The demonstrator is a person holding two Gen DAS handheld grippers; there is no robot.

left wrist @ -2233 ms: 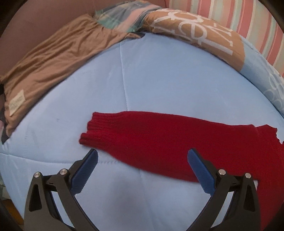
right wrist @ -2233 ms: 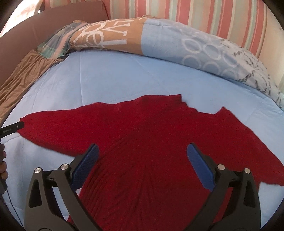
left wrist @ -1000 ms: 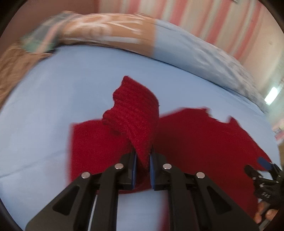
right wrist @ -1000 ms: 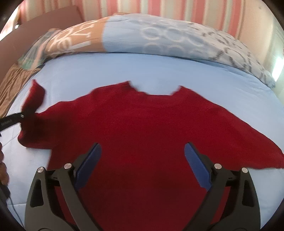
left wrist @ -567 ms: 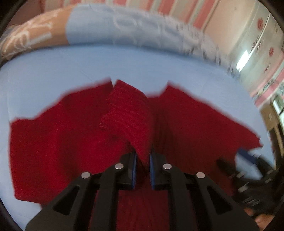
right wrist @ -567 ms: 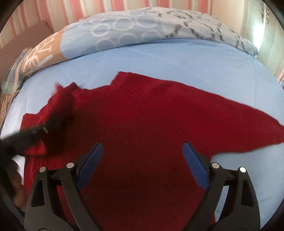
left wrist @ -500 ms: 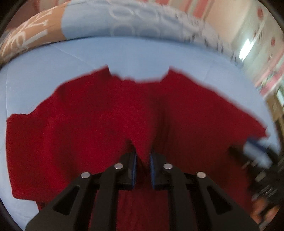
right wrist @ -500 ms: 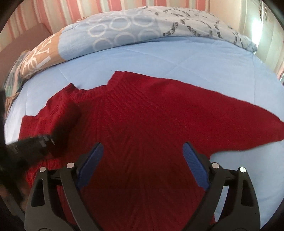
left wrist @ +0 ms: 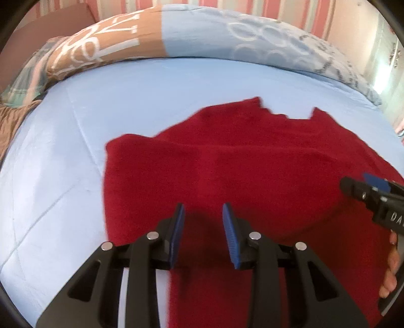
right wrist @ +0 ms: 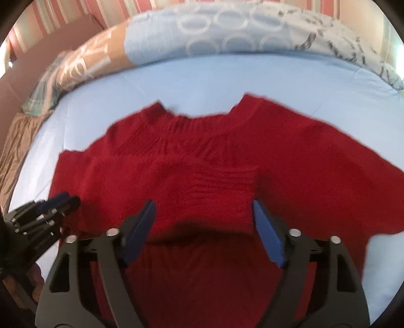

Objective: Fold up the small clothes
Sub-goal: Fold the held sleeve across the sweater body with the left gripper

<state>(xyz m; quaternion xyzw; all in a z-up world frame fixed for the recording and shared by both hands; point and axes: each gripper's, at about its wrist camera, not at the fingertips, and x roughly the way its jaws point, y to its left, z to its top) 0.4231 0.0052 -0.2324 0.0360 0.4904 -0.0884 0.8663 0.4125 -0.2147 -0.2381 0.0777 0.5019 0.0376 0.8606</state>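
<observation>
Red knitted sweater (left wrist: 242, 176) lies flat on the light blue quilted bedspread (left wrist: 75, 156); it is the landmark for all positions below.

Nearest, over the sweater's lower body: left gripper (left wrist: 203, 234), black frame with blue ribbed pads. Its jaws are opening, now a narrow gap apart. Nothing is clamped between them; red knit shows through the gap below. One sleeve lies folded across the sweater's chest, leaving a straight vertical edge on the left side in the left wrist view.

Right gripper (right wrist: 203, 229), same build, hangs over the sweater's middle. Its jaws are closing but stand wide apart, and the pads do not press the cloth. Each gripper shows at the edge of the other's view. Fingertips of the person's hand (left wrist: 390, 275) show beside the right gripper's body.

To the right of the sweater's body, the other sleeve (right wrist: 353, 181) stretches outward, unfolded. Neckline points away from the cameras.

Beyond the neckline: a rolled duvet, tan and pale blue with white ring and letter print (left wrist: 202, 37), runs across the bed. Far left of the sweater: a brown crinkled cloth (right wrist: 15, 151). Behind everything: a pink striped wall (left wrist: 290, 10).
</observation>
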